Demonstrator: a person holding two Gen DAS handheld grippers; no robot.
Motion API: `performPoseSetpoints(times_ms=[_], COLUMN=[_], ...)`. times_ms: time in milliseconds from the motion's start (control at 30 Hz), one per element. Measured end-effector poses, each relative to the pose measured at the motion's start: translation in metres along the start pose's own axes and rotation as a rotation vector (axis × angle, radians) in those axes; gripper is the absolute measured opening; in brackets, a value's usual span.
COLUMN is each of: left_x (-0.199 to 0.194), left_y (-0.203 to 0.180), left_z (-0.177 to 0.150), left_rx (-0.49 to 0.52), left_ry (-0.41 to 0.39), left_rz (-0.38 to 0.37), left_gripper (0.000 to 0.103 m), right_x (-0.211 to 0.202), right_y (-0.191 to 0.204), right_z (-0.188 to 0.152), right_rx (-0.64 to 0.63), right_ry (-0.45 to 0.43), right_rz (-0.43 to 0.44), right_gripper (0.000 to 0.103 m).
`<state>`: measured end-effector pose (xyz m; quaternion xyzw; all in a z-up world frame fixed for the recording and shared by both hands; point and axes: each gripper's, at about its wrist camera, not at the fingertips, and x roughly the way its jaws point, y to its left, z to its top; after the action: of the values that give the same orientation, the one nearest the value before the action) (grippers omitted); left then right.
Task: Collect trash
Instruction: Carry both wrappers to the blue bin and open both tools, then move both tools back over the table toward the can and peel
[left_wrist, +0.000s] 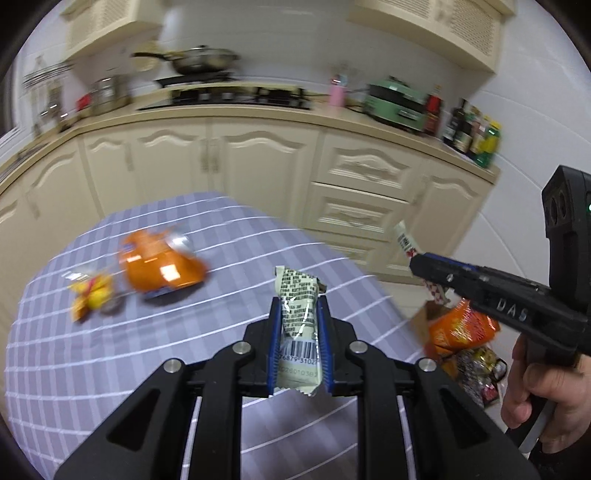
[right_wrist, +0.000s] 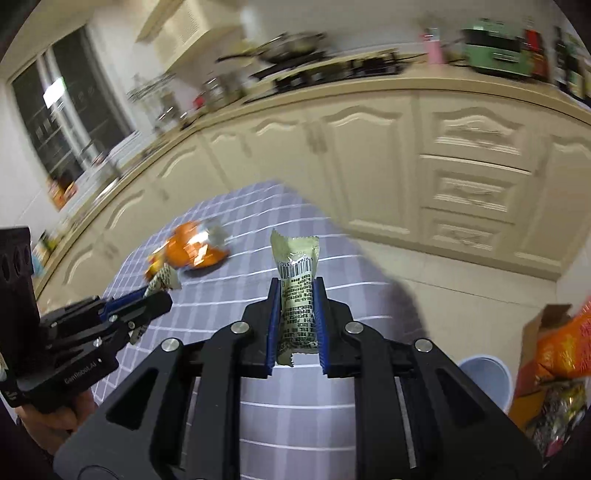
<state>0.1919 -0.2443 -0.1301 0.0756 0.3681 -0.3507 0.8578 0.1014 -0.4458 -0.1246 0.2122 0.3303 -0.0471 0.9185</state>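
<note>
My left gripper (left_wrist: 298, 302) is shut on a pale cream snack wrapper (left_wrist: 295, 284) with black print and a barcode. It hangs above the table's near right part. My right gripper (right_wrist: 297, 284) is shut on a similar cream wrapper (right_wrist: 294, 254), barcode end up. In the left wrist view the right gripper (left_wrist: 415, 260) reaches in from the right, off the table's edge, with its wrapper (left_wrist: 404, 240) sticking out. The left gripper (right_wrist: 162, 297) shows at the left of the right wrist view with its wrapper (right_wrist: 164, 278). An orange bag (left_wrist: 159, 266) and a yellow wrapper (left_wrist: 90, 295) lie on the table.
The table (left_wrist: 110, 369) has a purple checked cloth. On the floor to its right stands a cardboard box (right_wrist: 532, 332) stuffed with orange and shiny wrappers, with a pale blue round bin (right_wrist: 487, 373) beside it. Cream kitchen cabinets (left_wrist: 258, 166) run behind.
</note>
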Motion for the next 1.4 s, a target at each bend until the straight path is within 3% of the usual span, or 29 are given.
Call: performPoseSetpoints(times_ms=[233, 433, 733, 833, 900, 933, 967, 1000, 1100, 1233, 1400], left_x=[0.047, 0.086, 0.180, 0.202, 0.214, 0.216, 0.215, 0.212, 0.206, 0.193, 0.169], left_y=[-0.087, -0.155, -0.256, -0.276, -0.287, -0.288, -0.285, -0.280, -0.269, -0.251, -0.231], left_z=[0.015, 0.017, -0.015, -0.022, -0.023, -0.021, -0.017, -0.013, -0.005, 0.005, 0.013], left_rx=[0.116, 0.200, 0.314, 0.323, 0.348, 0.343, 0.324, 0.307, 0.302, 0.289, 0.256], left_ry=[0.062, 0.132, 0.368, 0.427, 0.440, 0.431, 0.405, 0.373, 0.350, 0.299, 0.257], left_rz=[-0.156, -0.250, -0.352, -0.420, -0.401, -0.395, -0.380, -0.358, -0.315, -0.266, -0.257], left_gripper=[0.018, 0.018, 0.018, 0.020, 0.037, 0.063, 0.081, 0.084, 0.087, 0.090, 0.090], right_x=[-0.045, -0.069, -0.068, -0.066, -0.064, -0.065, -0.067, -0.070, -0.074, -0.075, -0.073], right_y=[-0.107, -0.178, -0.257, -0.278, -0.288, -0.293, -0.296, -0.299, -0.302, -0.298, -0.285], right_z=[-0.008, -0.029, -0.058, -0.066, -0.070, -0.074, -0.076, -0.079, -0.084, -0.087, -0.081], right_rx=[0.194, 0.326, 0.491, 0.538, 0.573, 0.601, 0.620, 0.635, 0.655, 0.664, 0.648], right_ry=[-0.053, -0.044, 0.005, 0.016, 0.029, 0.022, 0.014, -0.001, -0.010, -0.007, 0.000], right_rz=[-0.176, -0.281, -0.332, -0.319, -0.335, -0.334, -0.335, -0.342, -0.342, -0.361, -0.375], right_gripper=[0.017, 0.017, 0.017, 0.021, 0.022, 0.035, 0.068, 0.080, 0.083, 0.097, 0.097])
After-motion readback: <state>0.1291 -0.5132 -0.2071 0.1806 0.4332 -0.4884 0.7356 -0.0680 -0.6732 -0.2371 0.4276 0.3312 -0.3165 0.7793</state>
